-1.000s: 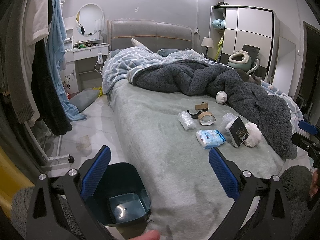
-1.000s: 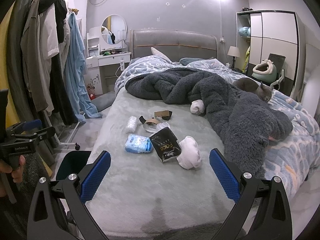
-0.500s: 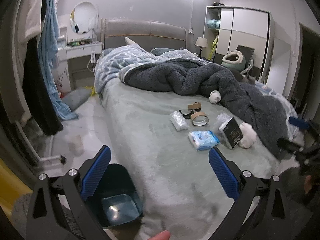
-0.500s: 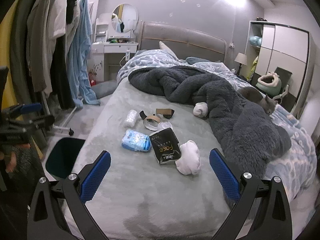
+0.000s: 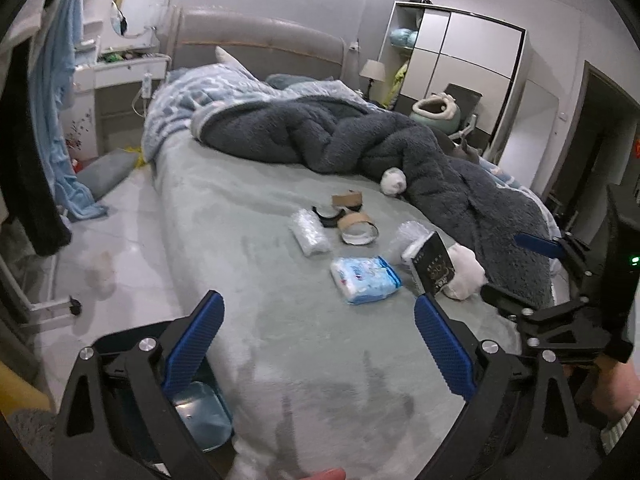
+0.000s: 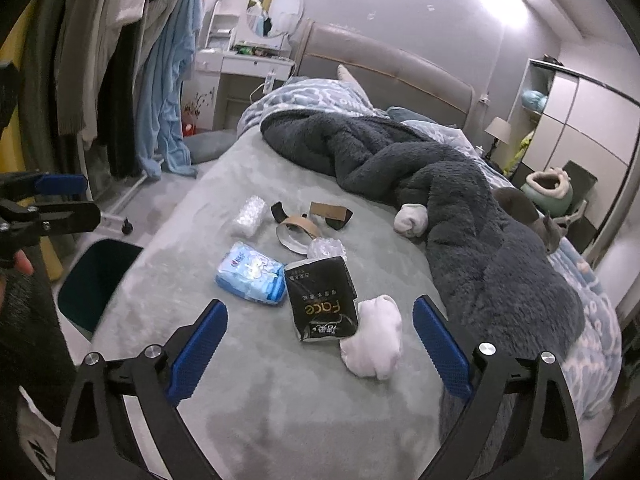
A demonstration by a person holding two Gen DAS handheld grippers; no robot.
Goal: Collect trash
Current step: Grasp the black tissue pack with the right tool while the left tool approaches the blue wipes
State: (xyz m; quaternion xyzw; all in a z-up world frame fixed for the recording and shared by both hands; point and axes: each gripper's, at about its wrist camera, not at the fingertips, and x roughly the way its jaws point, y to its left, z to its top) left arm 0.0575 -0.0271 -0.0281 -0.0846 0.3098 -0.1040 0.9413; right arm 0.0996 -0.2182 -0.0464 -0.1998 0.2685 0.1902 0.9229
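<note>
Both hand-held grippers, left [image 5: 316, 344] and right [image 6: 320, 344], gape wide over the bed [image 6: 280, 400]; a white sock [image 6: 374, 340] touches the black packet [image 6: 322, 304].

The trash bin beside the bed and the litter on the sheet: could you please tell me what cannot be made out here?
- Trash bin, left wrist view: mostly hidden behind the left claw; contents unclear.
- Trash bin, right wrist view: its inside is too dark to read.
- Black packet, left wrist view: print too small; only the right wrist view shows it.
- Tape rolls: blurred, count uncertain.
</note>
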